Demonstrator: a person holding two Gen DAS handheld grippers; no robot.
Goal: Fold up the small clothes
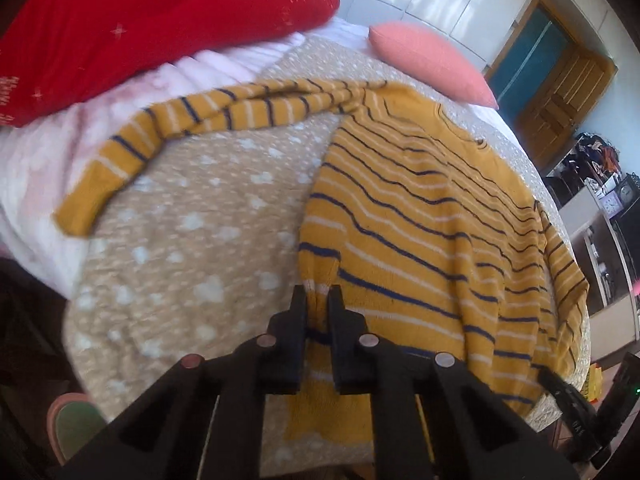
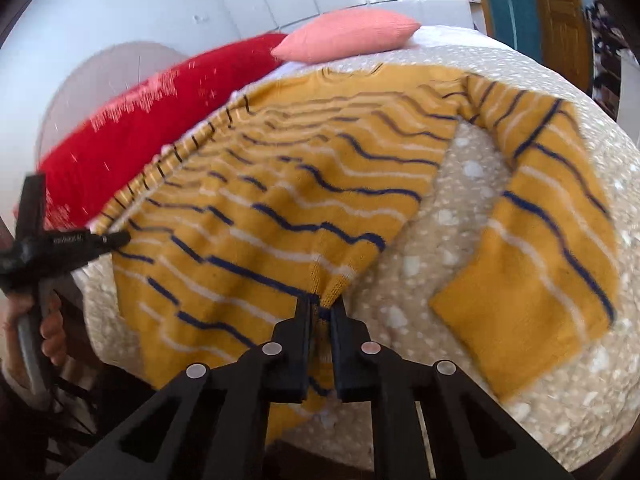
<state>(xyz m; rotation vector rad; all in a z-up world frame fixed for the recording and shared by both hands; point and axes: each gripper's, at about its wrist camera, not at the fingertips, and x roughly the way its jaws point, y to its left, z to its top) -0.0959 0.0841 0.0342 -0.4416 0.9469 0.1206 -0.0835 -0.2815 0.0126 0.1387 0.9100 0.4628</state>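
Observation:
A mustard sweater with navy and white stripes (image 1: pixel 420 216) lies spread on a beige spotted blanket (image 1: pixel 192 248). My left gripper (image 1: pixel 318 296) is shut on the sweater's hem at its left bottom corner. The left sleeve (image 1: pixel 192 120) stretches out to the left. In the right wrist view the sweater (image 2: pixel 280 184) lies ahead and my right gripper (image 2: pixel 320 308) is shut on the hem at the right bottom corner. The right sleeve (image 2: pixel 548 232) lies bent down on the blanket (image 2: pixel 440 240). The left gripper (image 2: pixel 60 248) also shows at that view's left edge, held by a hand.
A red pillow (image 1: pixel 132 24) and a pink pillow (image 1: pixel 432 60) lie at the bed's far side, also in the right wrist view (image 2: pixel 160 120), (image 2: pixel 348 36). A wooden door (image 1: pixel 560 96) and cluttered shelves (image 1: pixel 600 184) stand to the right. The bed edge is close below both grippers.

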